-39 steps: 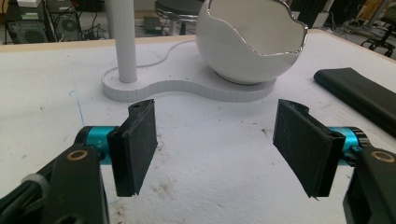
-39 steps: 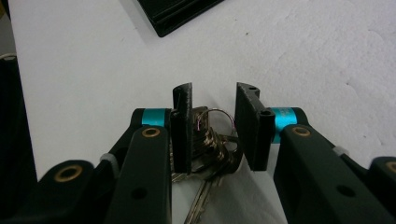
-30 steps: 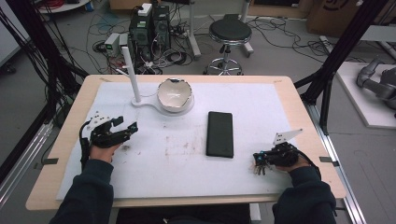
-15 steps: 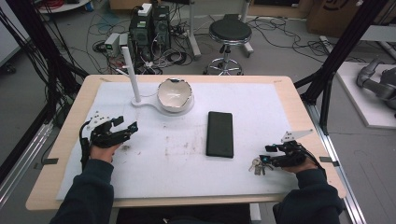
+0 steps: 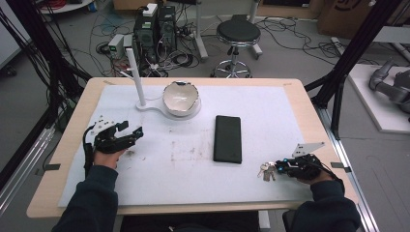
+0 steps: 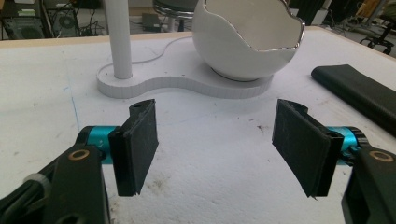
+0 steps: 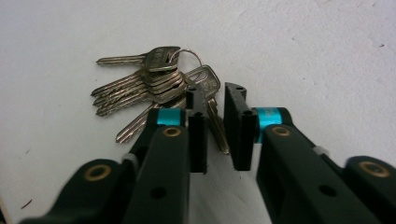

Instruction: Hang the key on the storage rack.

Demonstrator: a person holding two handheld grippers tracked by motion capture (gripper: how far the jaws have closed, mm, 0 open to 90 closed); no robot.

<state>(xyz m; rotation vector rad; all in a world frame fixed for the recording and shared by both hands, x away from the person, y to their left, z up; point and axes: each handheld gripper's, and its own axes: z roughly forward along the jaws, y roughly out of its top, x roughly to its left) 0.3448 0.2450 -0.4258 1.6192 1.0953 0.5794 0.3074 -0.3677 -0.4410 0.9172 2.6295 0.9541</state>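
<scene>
A: From above, where do the hands sit?

B: The left hand-held gripper (image 5: 126, 137) rests on the white mat (image 5: 193, 159) on the desk (image 5: 300, 92), near its left edge. The right hand-held gripper (image 5: 279, 166) lies low at the front right, its tip at the keys (image 5: 267, 170). A black phone (image 5: 227, 138) lies flat between them, and a white bowl (image 5: 181, 98) on a stand (image 5: 140, 77) sits farther back.

A: And the close views?

B: The left gripper view shows its jaws wide apart with bare mat between, bowl (image 6: 247, 37) ahead. The right gripper view shows what the high one blurs: jaws nearly together, a narrow gap left, one key of the bunch (image 7: 154, 84) running between them. Whether they pinch it, I cannot tell.
</scene>
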